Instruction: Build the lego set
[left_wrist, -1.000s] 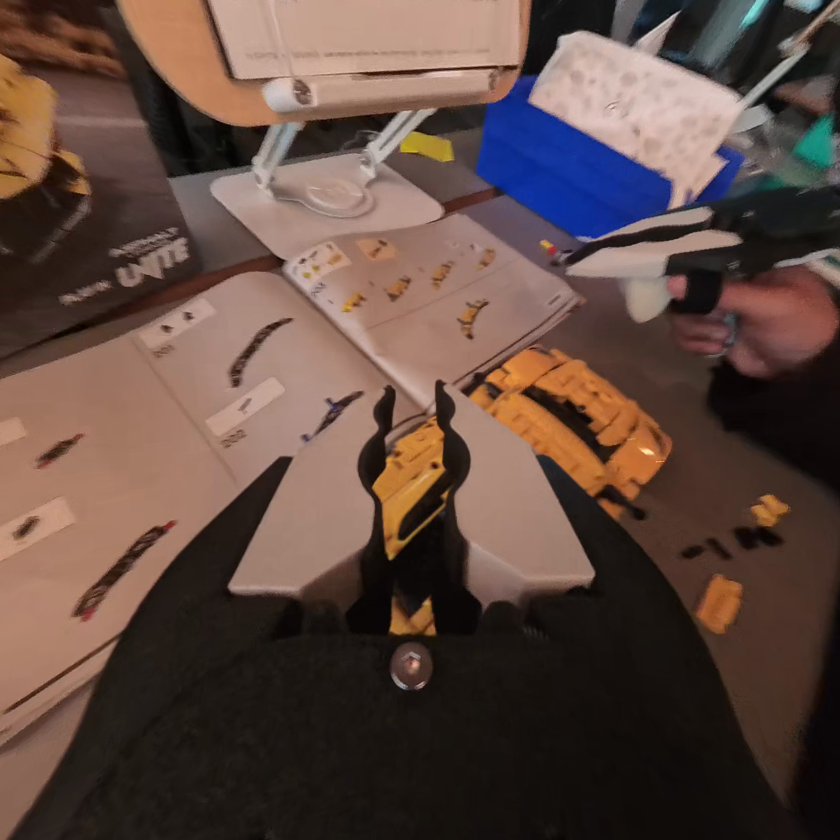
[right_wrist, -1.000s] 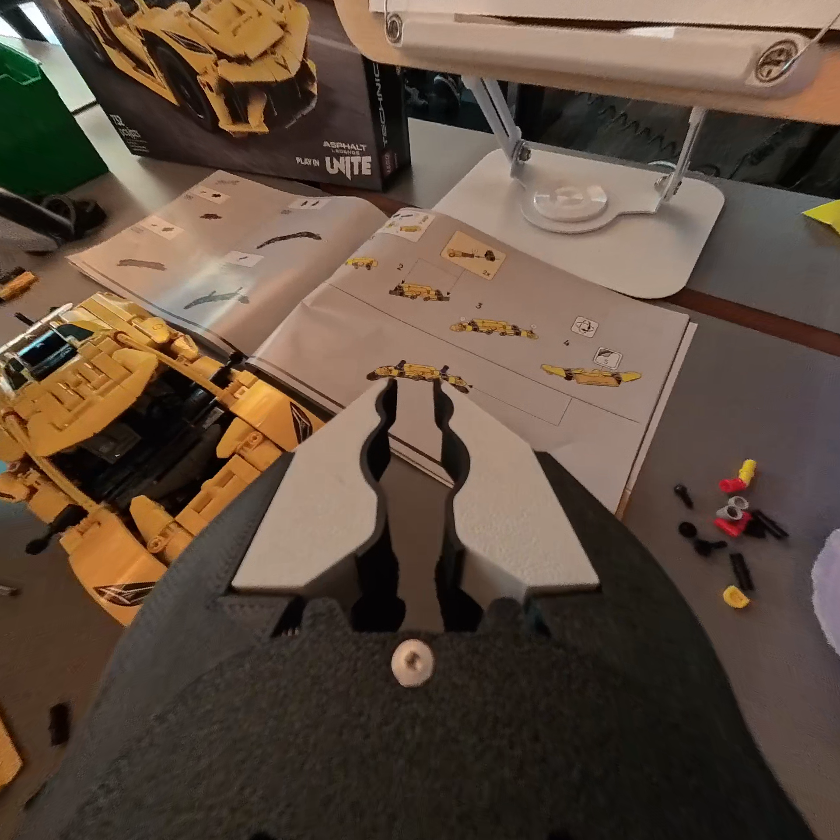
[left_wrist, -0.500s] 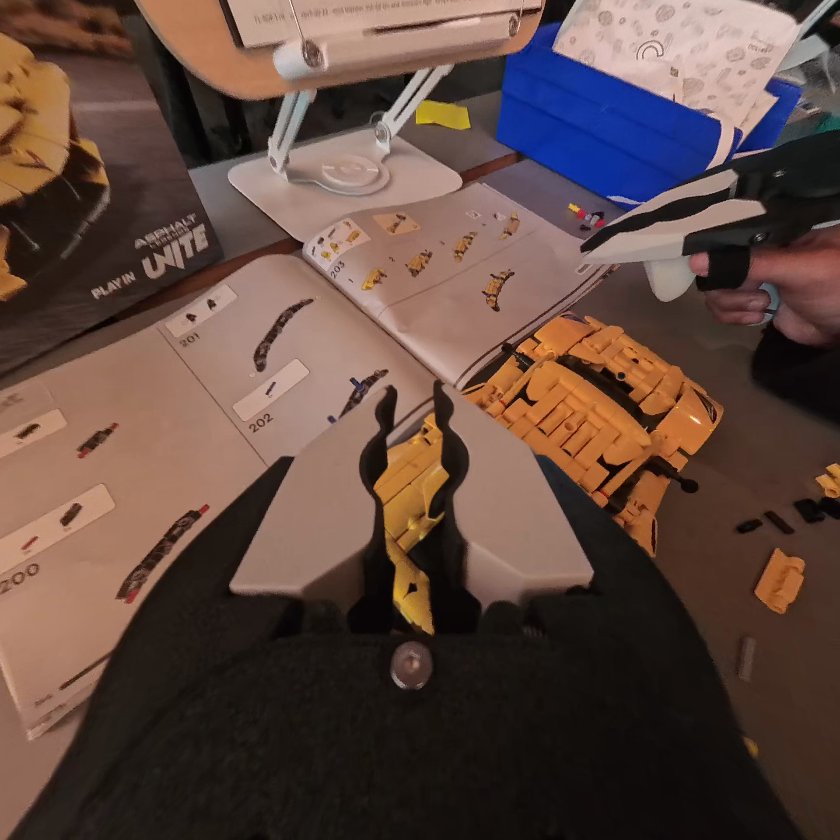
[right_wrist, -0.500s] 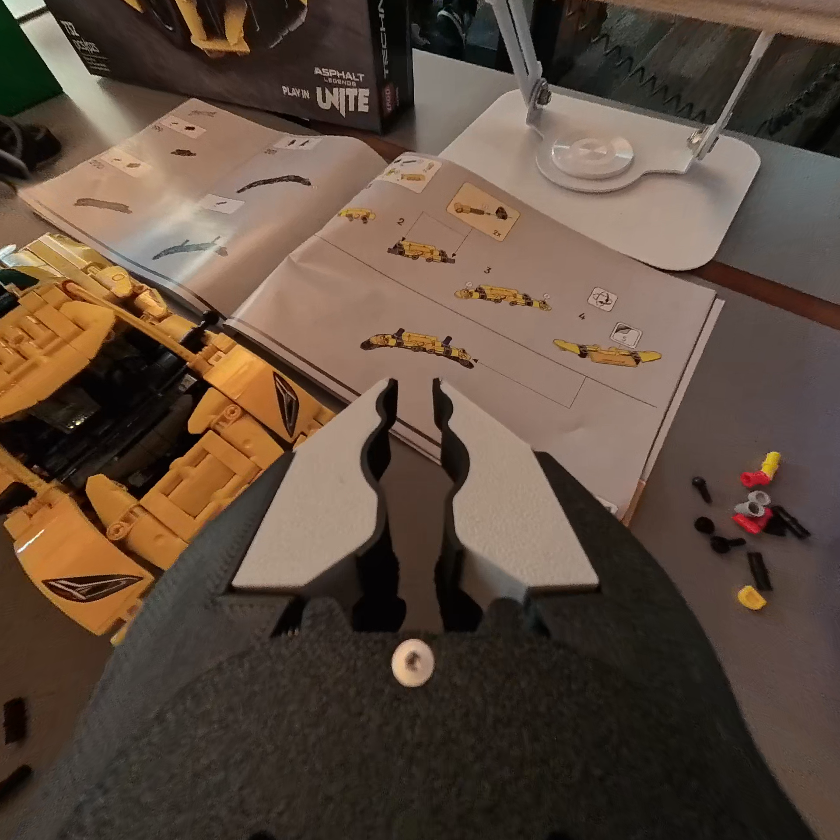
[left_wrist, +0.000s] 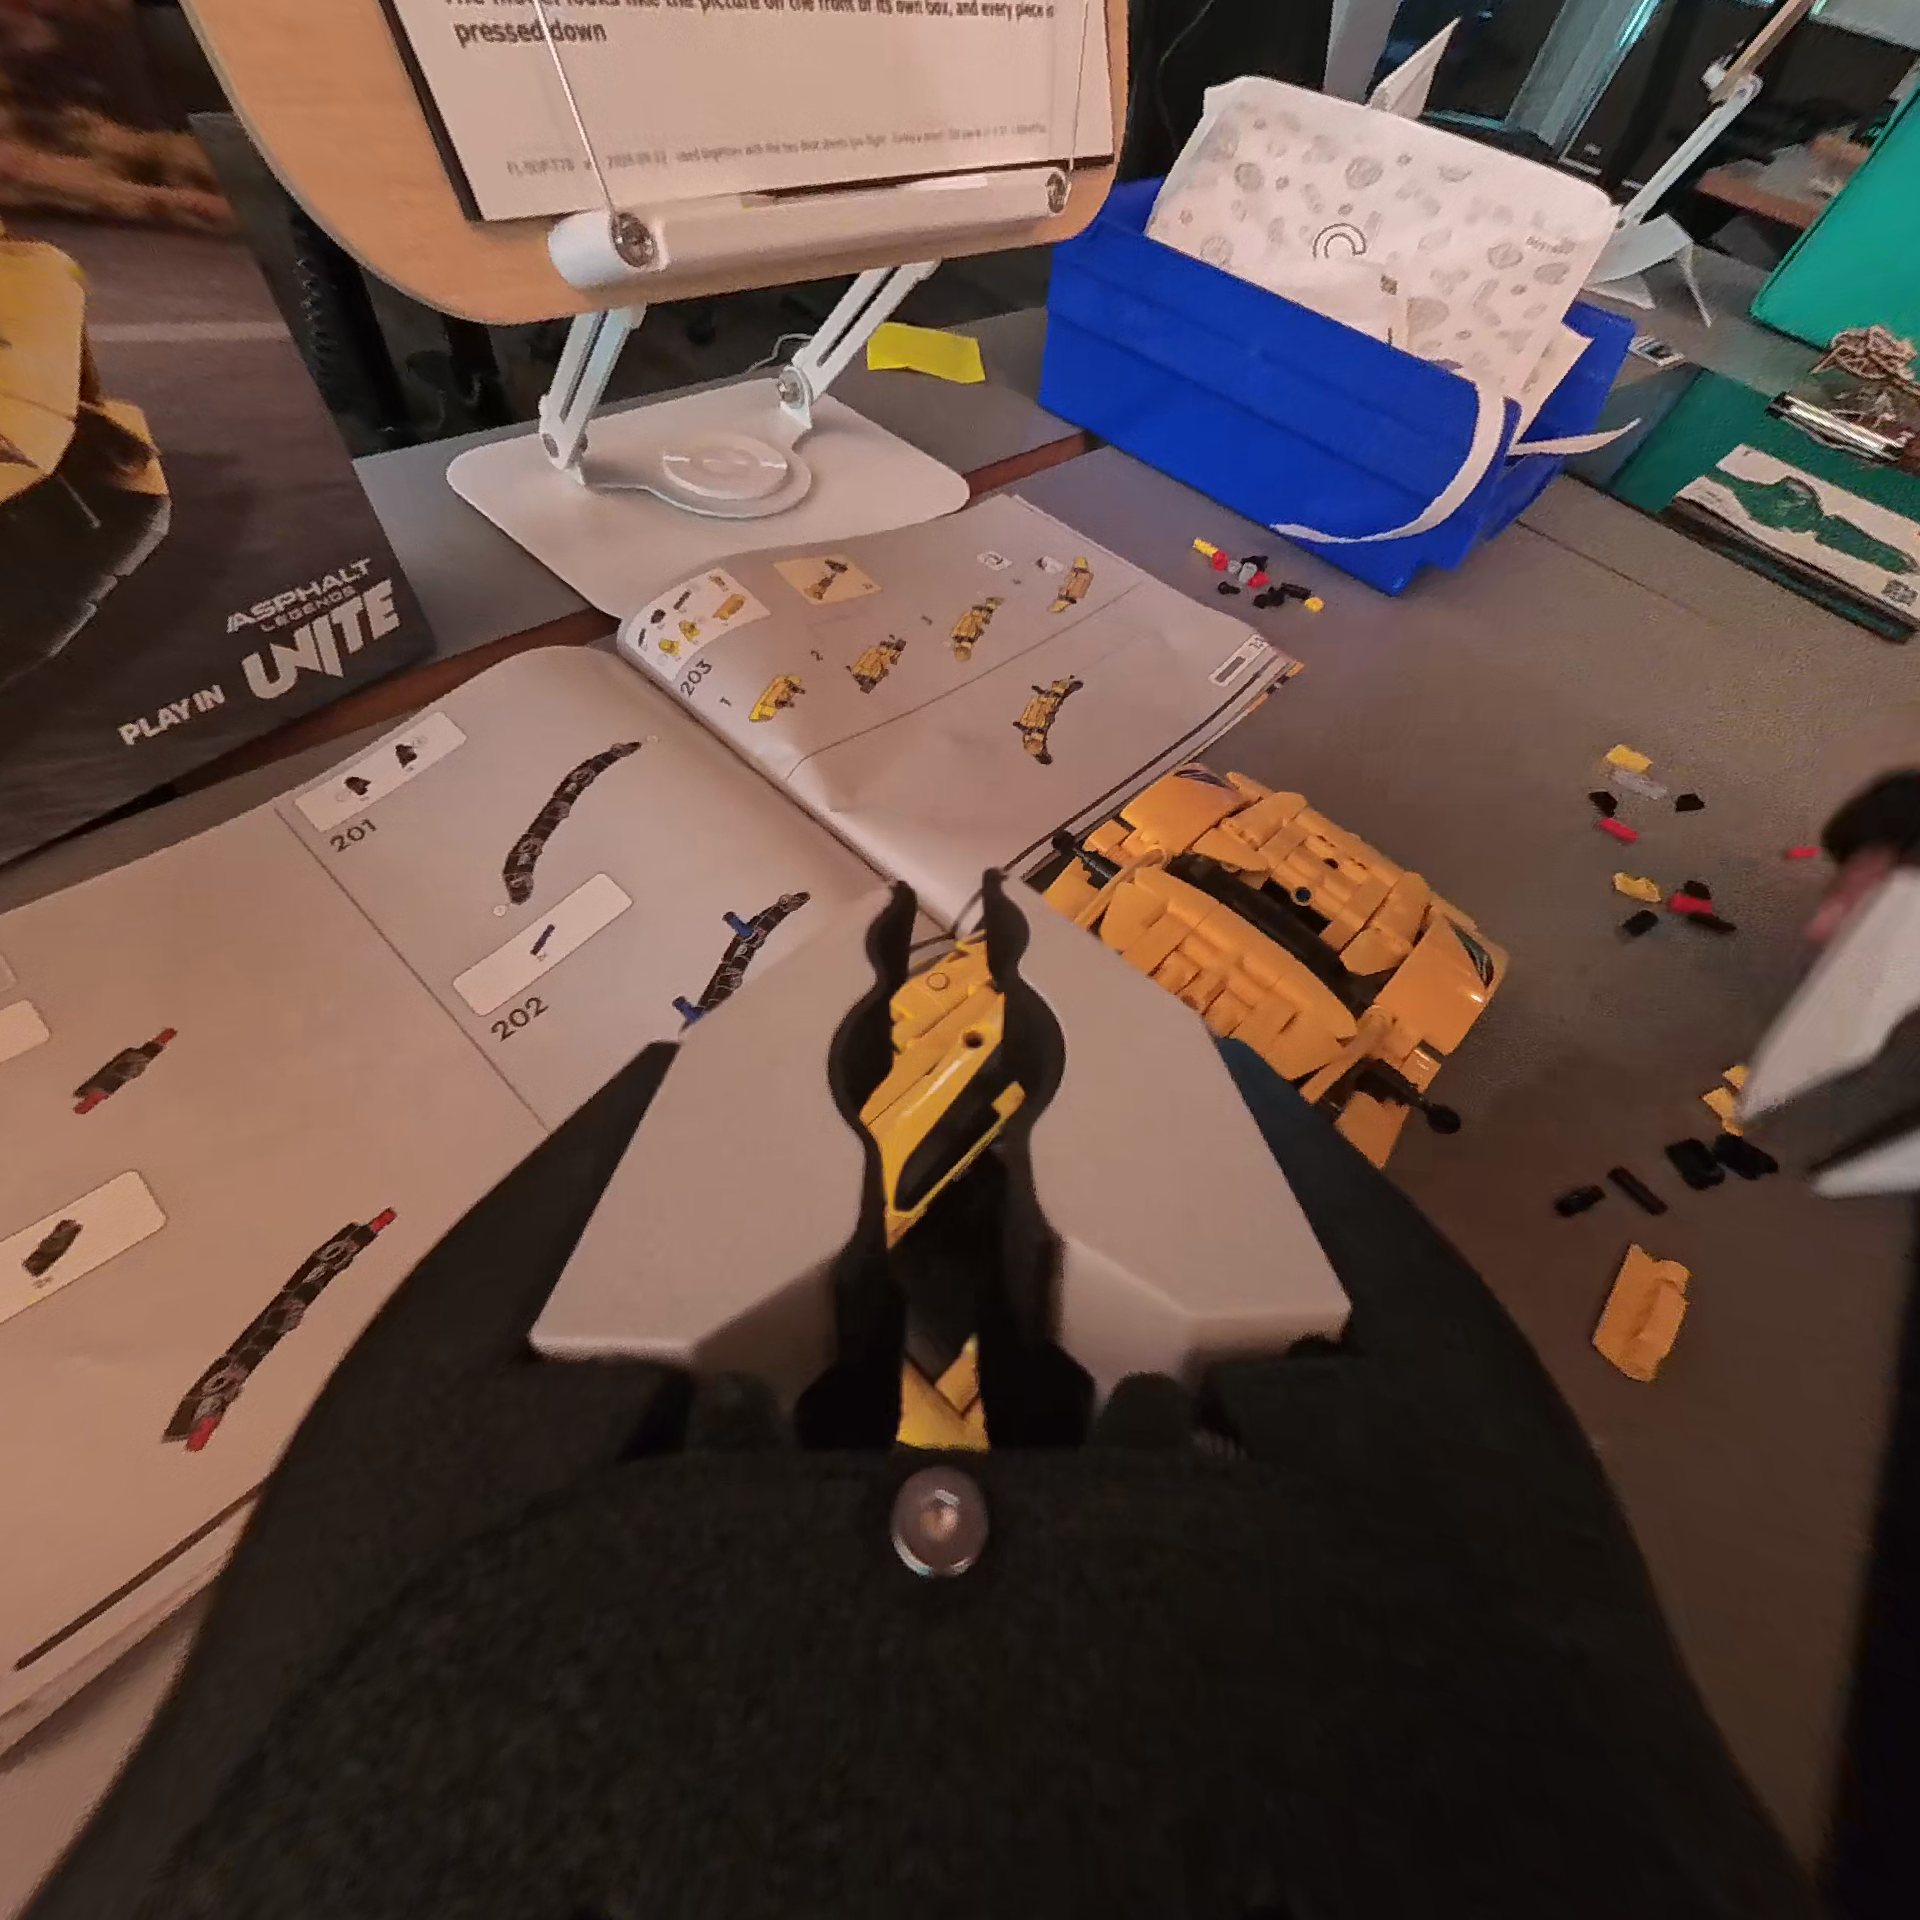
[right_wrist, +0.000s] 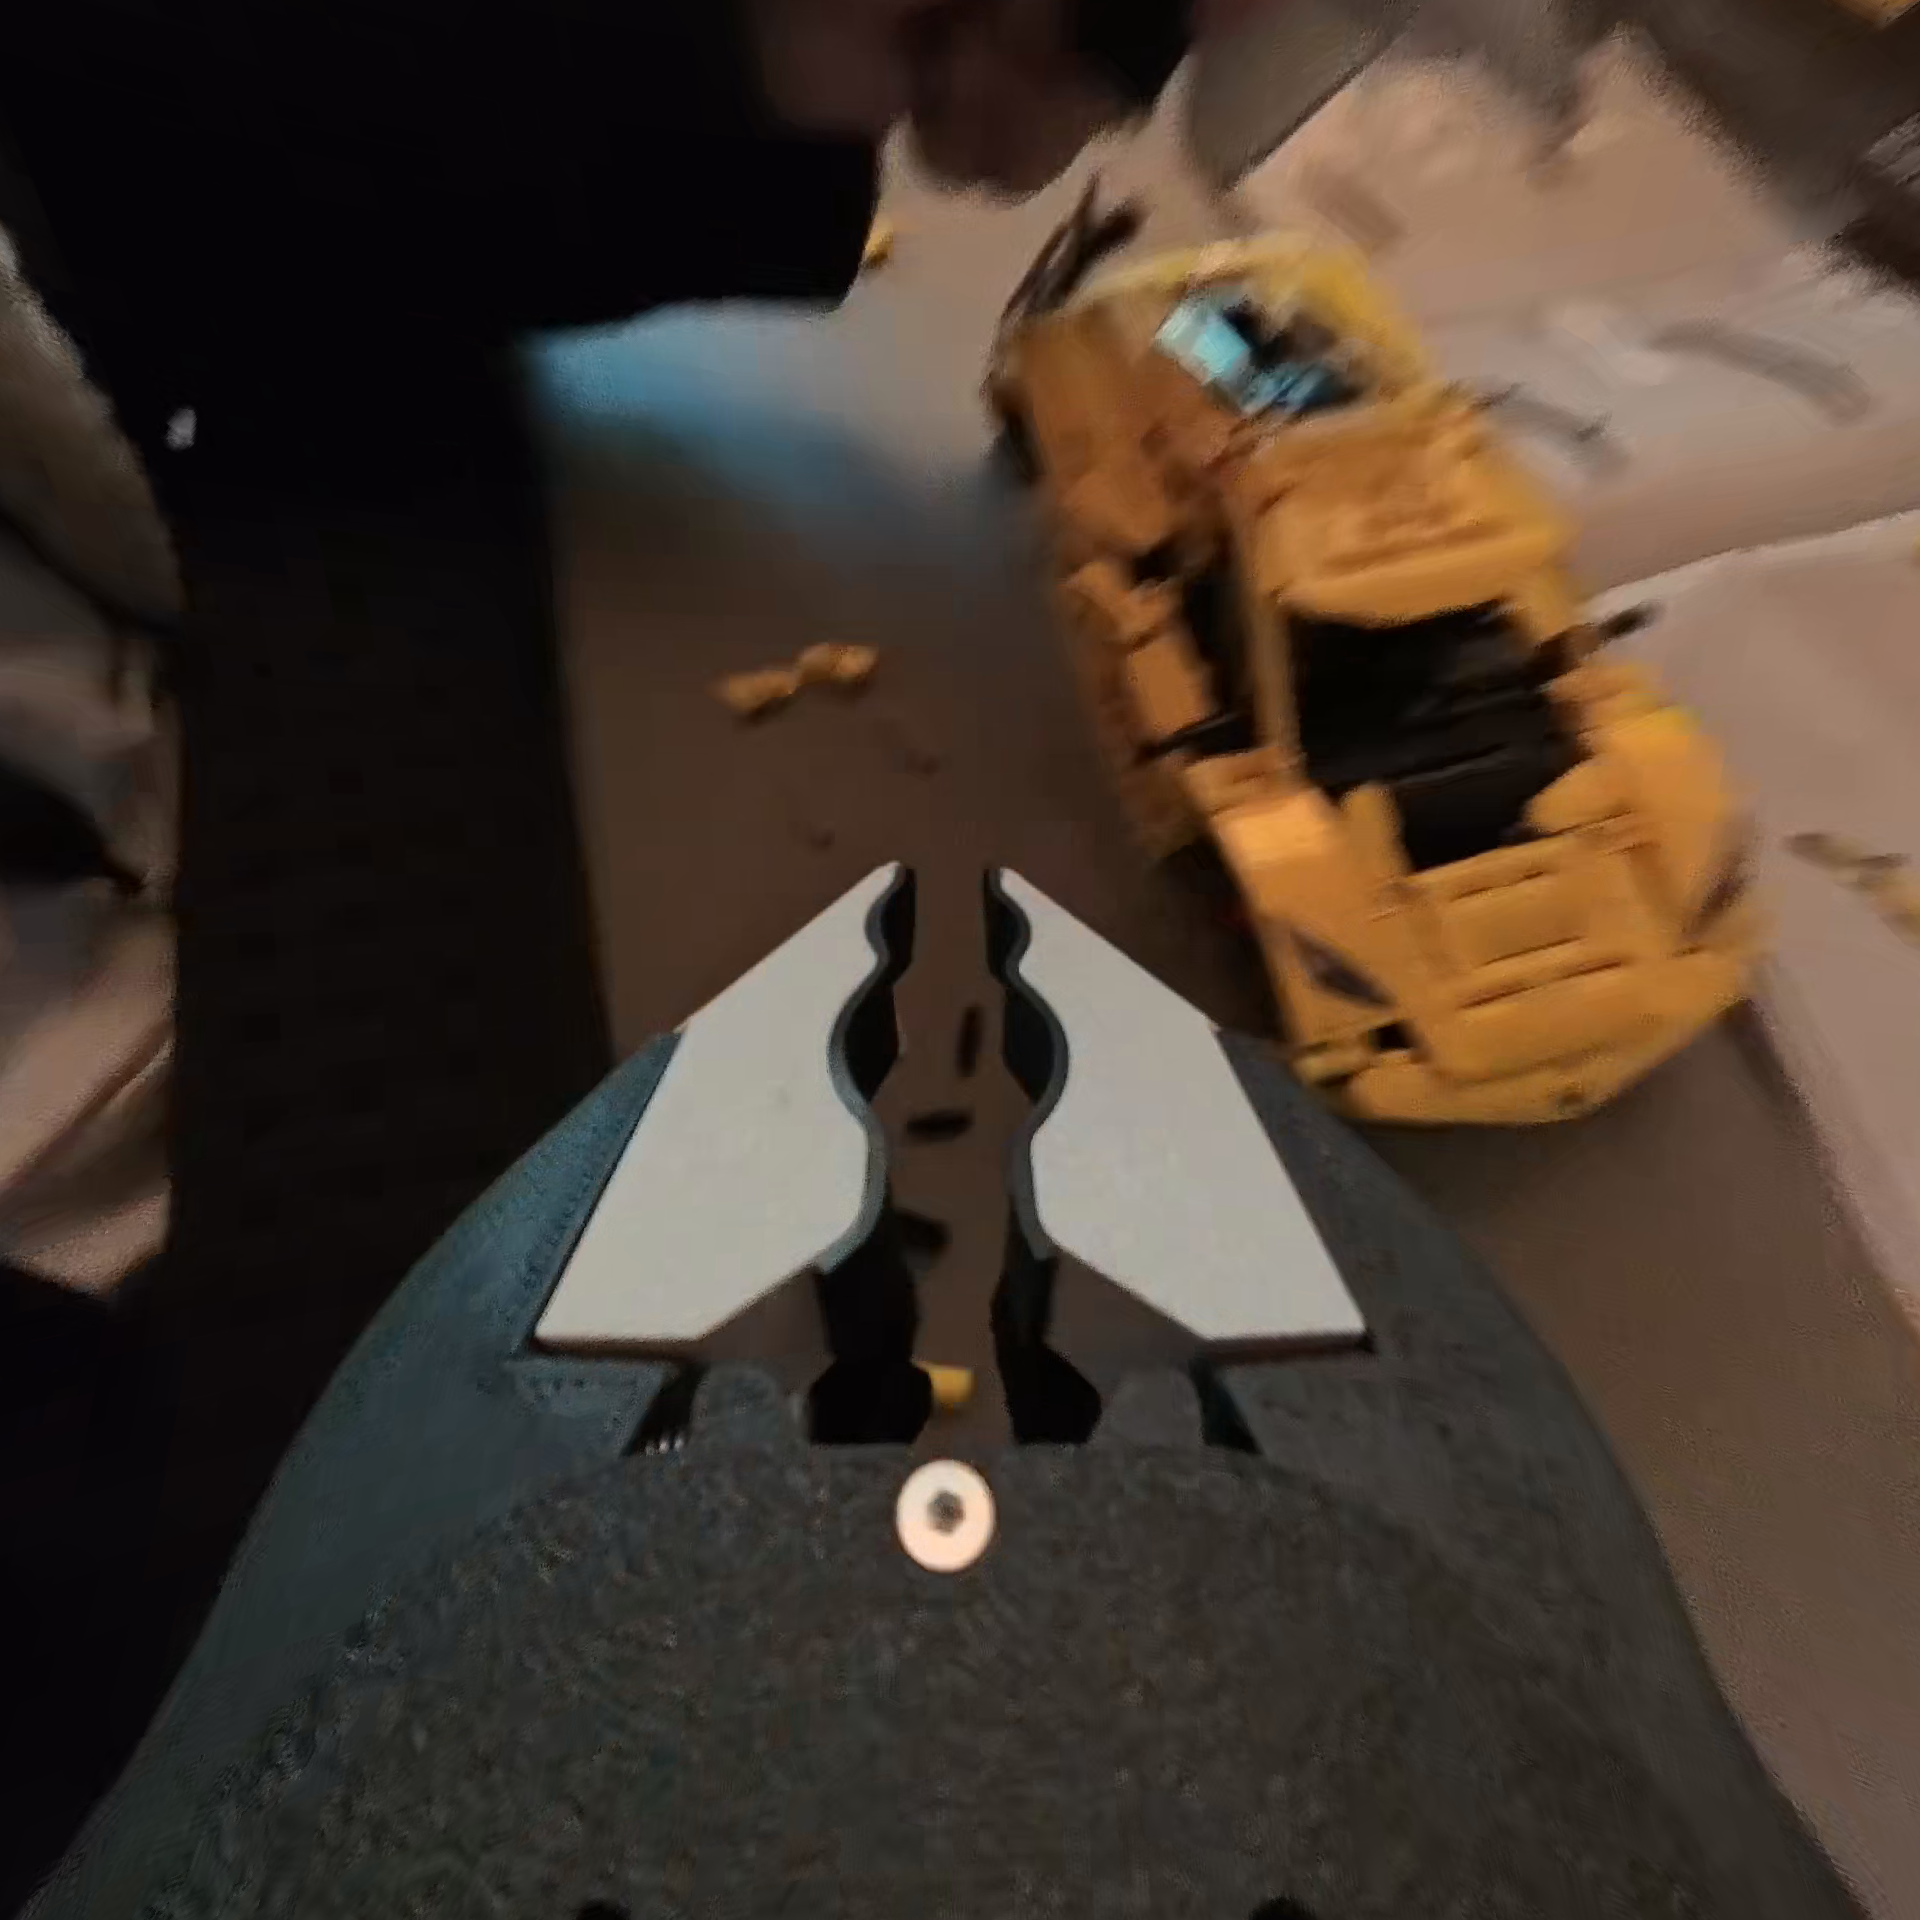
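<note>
The left hand-held gripper is pinching a yellow panel just short of the mostly built car ahead-right, while the right hand-held gripper, narrowly parted and empty, is hovering over loose pieces still waiting on the tabletop.

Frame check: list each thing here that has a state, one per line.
Left tongs: shut on yellow sub-assembly.
Right tongs: open, empty.
Yellow car model: partly built, on table.
Instruction booklet: open, flat.
Blue bin: holds a paper bag.
</note>
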